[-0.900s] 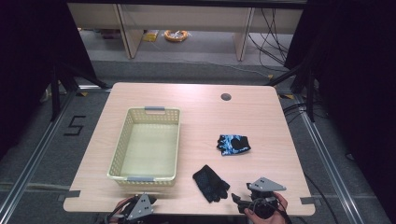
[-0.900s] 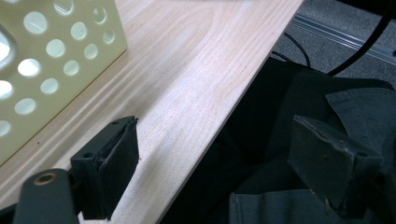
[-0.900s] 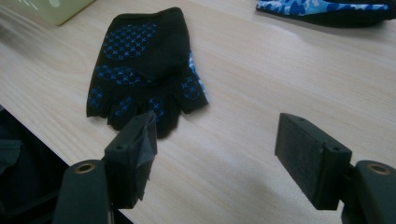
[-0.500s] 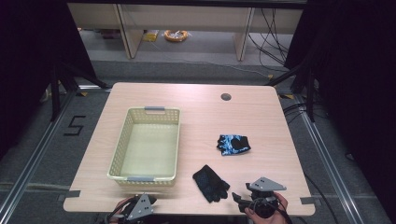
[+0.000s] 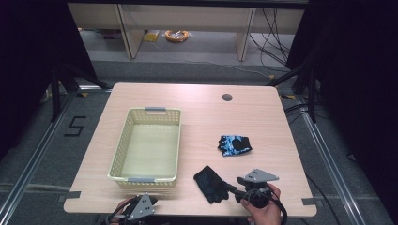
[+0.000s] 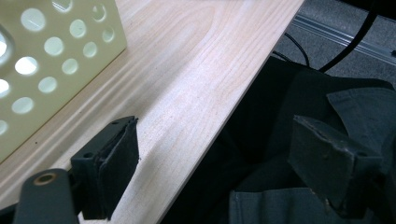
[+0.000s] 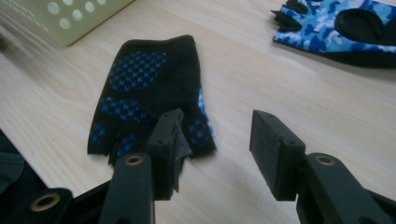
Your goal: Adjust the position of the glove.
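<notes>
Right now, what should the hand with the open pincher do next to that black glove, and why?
Probably ease the right gripper a little forward and toward the black glove, so both jaws straddle its near edge, then close. The jaws stand open with nothing between them; one pad sits over the glove's fingertip end, the other over bare table. The yellow basket waits nearby.

Right claw [image 7: 217,140] with black jaws parted and nothing pressed between them, flat black fingerless glove with blue grip dots [image 7: 149,93] lying partly behind one jaw, blue camouflage glove [image 7: 336,28] farther off, pale perforated plastic basket corner [image 7: 79,16], light wood table [image 7: 243,79]
</notes>
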A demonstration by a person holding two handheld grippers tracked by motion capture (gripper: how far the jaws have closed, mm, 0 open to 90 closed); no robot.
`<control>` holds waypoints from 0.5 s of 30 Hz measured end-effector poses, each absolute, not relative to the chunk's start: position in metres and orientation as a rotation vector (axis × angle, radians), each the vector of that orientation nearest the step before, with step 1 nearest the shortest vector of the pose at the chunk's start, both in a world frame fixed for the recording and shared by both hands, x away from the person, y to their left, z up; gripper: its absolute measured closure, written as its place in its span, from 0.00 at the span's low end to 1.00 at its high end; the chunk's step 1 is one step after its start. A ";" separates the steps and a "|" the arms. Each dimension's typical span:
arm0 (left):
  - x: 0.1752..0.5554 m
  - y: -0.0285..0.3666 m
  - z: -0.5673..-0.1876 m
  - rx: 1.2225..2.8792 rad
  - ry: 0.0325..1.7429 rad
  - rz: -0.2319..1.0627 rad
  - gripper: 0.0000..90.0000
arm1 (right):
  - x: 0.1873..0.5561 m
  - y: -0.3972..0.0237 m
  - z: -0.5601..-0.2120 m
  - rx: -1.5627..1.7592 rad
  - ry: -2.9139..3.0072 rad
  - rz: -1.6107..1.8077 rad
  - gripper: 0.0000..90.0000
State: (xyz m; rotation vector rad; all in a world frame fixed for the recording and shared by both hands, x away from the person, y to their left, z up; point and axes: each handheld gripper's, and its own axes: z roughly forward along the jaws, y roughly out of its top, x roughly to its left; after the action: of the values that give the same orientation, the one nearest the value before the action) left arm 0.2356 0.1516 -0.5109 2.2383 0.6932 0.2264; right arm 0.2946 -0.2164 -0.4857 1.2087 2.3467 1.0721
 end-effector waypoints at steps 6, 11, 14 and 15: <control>0.236 0.152 -0.511 2.242 0.693 0.228 0.18 | 0.313 -0.199 -0.488 1.190 2.412 1.080 0.64; 0.236 0.152 -0.511 2.245 0.689 0.233 0.18 | 0.326 -0.184 -0.494 1.241 2.463 1.062 0.63; 0.236 0.152 -0.511 2.247 0.692 0.233 0.18 | 0.329 -0.180 -0.496 1.251 2.457 1.070 0.63; 0.236 0.153 -0.511 2.245 0.692 0.233 0.18 | 0.331 -0.178 -0.499 1.230 2.453 1.066 0.63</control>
State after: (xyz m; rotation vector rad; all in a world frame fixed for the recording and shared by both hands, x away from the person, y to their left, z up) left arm 0.2363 0.1527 -0.5109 2.2450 0.6924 0.2329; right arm 0.3315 -0.1777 -0.4992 1.2305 2.4527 1.0656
